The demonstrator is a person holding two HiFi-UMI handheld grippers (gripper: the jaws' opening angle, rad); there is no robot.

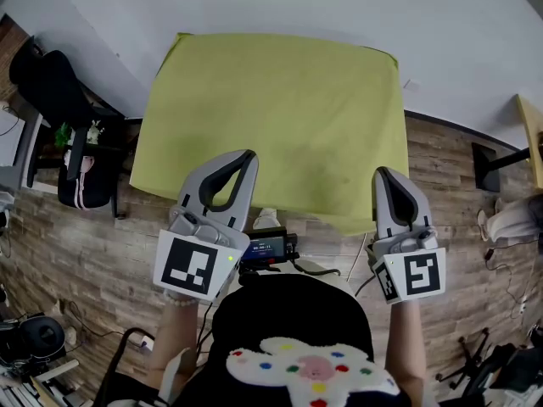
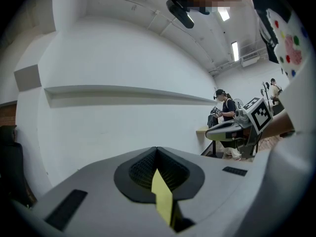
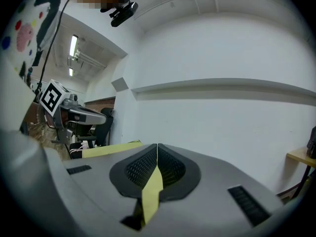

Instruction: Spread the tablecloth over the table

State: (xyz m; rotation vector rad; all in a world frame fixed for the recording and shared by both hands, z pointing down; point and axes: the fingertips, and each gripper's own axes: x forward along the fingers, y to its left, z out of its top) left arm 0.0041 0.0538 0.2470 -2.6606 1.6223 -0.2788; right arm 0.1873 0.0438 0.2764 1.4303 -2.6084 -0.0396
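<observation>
In the head view, the yellow-green tablecloth (image 1: pixel 271 117) lies spread out flat in front of the person, with its far edge along the white wall (image 1: pixel 339 7) and wooden floor (image 1: pixel 85 244) on both sides. The left gripper (image 1: pixel 248 156) and right gripper (image 1: pixel 382 175) reach over its near edge.

In the left gripper view, the jaws are closed on a fold of tablecloth (image 2: pixel 162 196).

In the right gripper view, the jaws likewise pinch the tablecloth (image 3: pixel 152 189), and its edge runs off to the left.
</observation>
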